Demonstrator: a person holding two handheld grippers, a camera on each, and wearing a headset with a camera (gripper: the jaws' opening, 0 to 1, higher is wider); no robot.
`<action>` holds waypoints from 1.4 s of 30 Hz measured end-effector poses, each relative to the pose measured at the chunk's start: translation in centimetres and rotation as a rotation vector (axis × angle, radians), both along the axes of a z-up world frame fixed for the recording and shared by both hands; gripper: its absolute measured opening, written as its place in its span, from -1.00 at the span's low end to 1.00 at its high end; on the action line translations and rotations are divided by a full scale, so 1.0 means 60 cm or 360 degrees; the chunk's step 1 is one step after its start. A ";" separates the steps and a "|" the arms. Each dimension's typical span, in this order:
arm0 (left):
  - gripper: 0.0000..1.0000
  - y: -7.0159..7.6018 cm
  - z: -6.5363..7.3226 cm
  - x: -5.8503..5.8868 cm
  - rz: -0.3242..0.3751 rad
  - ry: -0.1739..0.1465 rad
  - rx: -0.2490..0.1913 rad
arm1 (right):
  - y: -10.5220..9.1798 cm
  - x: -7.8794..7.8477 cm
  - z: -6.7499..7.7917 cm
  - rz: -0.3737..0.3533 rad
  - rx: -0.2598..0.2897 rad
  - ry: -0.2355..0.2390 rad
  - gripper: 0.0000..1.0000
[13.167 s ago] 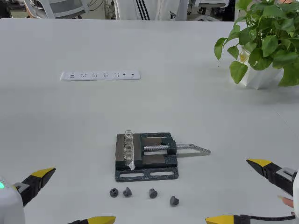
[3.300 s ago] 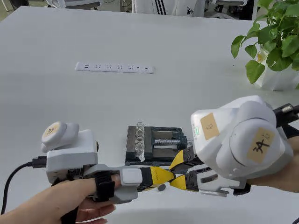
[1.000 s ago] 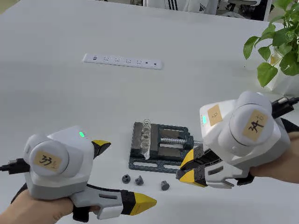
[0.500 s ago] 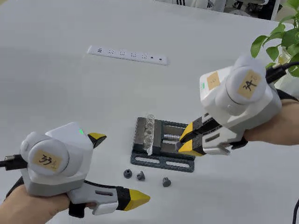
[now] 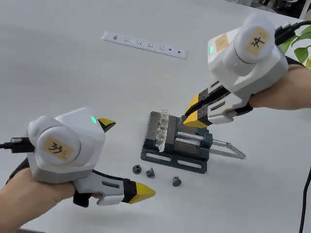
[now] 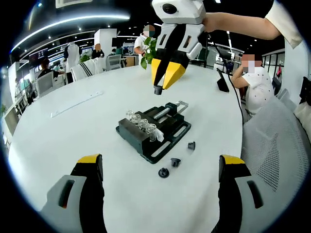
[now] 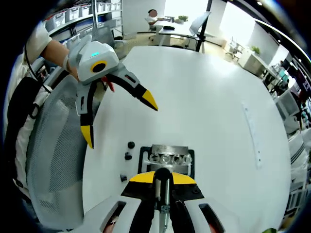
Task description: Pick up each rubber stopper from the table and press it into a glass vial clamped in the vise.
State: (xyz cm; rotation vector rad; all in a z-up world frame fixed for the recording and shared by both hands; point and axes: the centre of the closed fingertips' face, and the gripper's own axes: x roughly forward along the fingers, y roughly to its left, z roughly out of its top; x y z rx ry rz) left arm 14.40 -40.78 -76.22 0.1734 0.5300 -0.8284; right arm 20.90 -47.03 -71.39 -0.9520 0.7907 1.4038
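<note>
A dark vise (image 5: 177, 144) on the white table clamps a row of clear glass vials (image 5: 162, 128). My right gripper (image 5: 187, 119) hovers just above the vials' right side, shut on a dark rubber stopper (image 6: 158, 90); that stopper (image 7: 163, 174) sits between the yellow tips, over the vials (image 7: 167, 158). Three stoppers lie in front of the vise (image 5: 137, 169), (image 5: 150, 172), (image 5: 177, 181). My left gripper (image 5: 125, 158) is open and holds nothing, low at the left of those stoppers. From the left gripper (image 6: 160, 159) view, the vise (image 6: 153, 130) is ahead.
A white power strip (image 5: 144, 44) lies at the table's far side. The vise's handle (image 5: 228, 151) sticks out to the right. A leafy plant (image 5: 305, 41) is at the right edge. A mesh chair (image 6: 277, 145) and seated people are beyond the table.
My right gripper has risen from near the table in front of the vise to just over the vials, still shut on the stopper. The left gripper stays open at the left.
</note>
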 end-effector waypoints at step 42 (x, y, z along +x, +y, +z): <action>0.98 0.026 -0.031 0.013 0.0110 0.0073 0.0010 | 0.042 0.082 -0.078 0.0171 -0.0186 0.0051 -0.90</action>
